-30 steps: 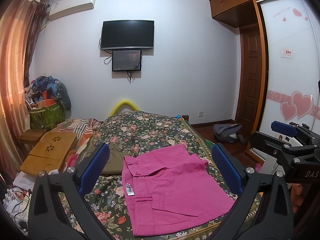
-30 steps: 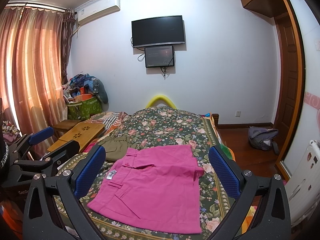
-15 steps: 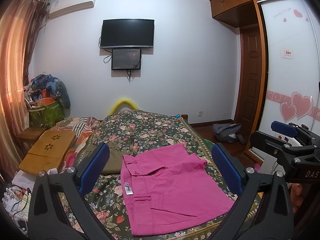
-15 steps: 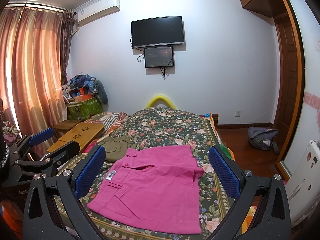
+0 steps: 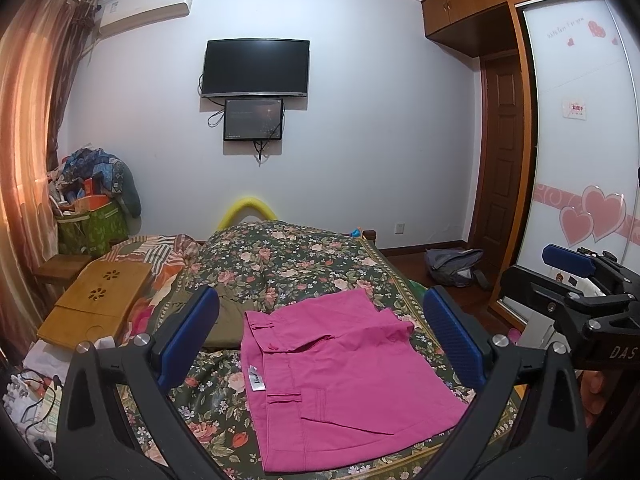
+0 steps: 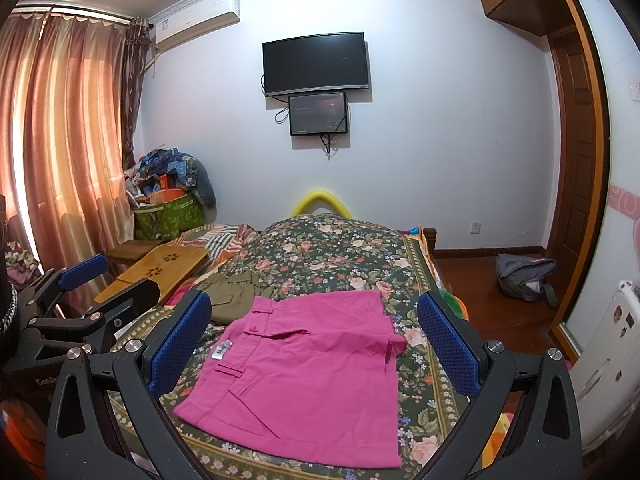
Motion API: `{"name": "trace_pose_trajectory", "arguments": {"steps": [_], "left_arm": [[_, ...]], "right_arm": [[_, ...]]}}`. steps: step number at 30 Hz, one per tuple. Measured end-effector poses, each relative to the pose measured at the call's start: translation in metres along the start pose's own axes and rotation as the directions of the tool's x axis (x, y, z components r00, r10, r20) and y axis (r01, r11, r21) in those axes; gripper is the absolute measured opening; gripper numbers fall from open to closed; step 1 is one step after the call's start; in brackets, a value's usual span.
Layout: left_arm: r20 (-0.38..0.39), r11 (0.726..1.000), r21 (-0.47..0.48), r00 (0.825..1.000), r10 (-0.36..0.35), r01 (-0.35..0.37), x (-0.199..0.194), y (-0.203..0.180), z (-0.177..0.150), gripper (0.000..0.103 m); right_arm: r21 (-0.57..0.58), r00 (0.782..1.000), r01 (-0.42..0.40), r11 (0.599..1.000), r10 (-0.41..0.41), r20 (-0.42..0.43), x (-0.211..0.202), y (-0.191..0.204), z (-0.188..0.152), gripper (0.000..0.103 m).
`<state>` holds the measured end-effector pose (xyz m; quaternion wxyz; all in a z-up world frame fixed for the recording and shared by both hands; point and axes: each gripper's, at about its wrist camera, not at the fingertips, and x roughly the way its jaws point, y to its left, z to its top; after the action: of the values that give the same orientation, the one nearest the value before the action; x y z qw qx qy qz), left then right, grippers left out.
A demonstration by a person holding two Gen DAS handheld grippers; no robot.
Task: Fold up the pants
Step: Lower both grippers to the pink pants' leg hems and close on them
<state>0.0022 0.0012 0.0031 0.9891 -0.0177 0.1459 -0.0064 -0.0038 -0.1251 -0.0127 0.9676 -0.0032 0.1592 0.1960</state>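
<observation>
The pink pants (image 5: 344, 380) lie folded into a flat rectangle on the floral bedspread (image 5: 288, 264), waistband and white label to the left. They also show in the right wrist view (image 6: 304, 380). My left gripper (image 5: 320, 340) is open and empty, held above the near part of the pants. My right gripper (image 6: 316, 344) is open and empty too, above the pants. The right gripper also shows at the right edge of the left wrist view (image 5: 576, 280), and the left gripper at the left edge of the right wrist view (image 6: 80, 292).
An olive garment (image 5: 230, 320) lies beside the pants at their far left. A wooden lap tray (image 5: 96, 300) rests on the bed's left side. A grey backpack (image 6: 524, 276) lies on the floor at the right. A green bag of clutter (image 6: 168, 216) stands by the curtain.
Both views have shifted very slightly; the pants and the open grippers stay as they were.
</observation>
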Motion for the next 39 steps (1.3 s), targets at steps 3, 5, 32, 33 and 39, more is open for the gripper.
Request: {"name": "trace_pose_trajectory", "arguments": {"steps": [3, 5, 32, 33, 39], "left_arm": [[0.001, 1.000, 0.001, 1.000, 0.000, 0.000, -0.001, -0.002, 0.000, 0.103], [0.001, 1.000, 0.002, 1.000, 0.000, 0.000, -0.002, -0.002, -0.001, 0.103], [-0.371, 0.990, -0.056, 0.923, 0.102, -0.132, 0.193, 0.097, -0.064, 0.103], [-0.397, 0.990, -0.048, 0.912, 0.102, -0.131, 0.205, 0.100, -0.070, 0.103], [-0.504, 0.997, -0.025, 0.862, 0.055, -0.079, 0.246, 0.097, -0.100, 0.095]], "right_arm": [[0.001, 1.000, 0.001, 1.000, -0.001, 0.001, 0.000, 0.002, 0.001, 0.103], [-0.001, 1.000, 0.001, 1.000, -0.001, 0.002, 0.000, 0.002, 0.000, 0.103], [-0.002, 0.936, 0.146, 0.989, -0.139, -0.324, 0.126, -0.093, -0.056, 0.102], [0.000, 0.930, 0.142, 0.990, -0.133, -0.342, 0.135, -0.097, -0.060, 0.101], [0.032, 0.887, 0.078, 0.996, -0.055, -0.458, 0.182, -0.108, -0.083, 0.078]]}}
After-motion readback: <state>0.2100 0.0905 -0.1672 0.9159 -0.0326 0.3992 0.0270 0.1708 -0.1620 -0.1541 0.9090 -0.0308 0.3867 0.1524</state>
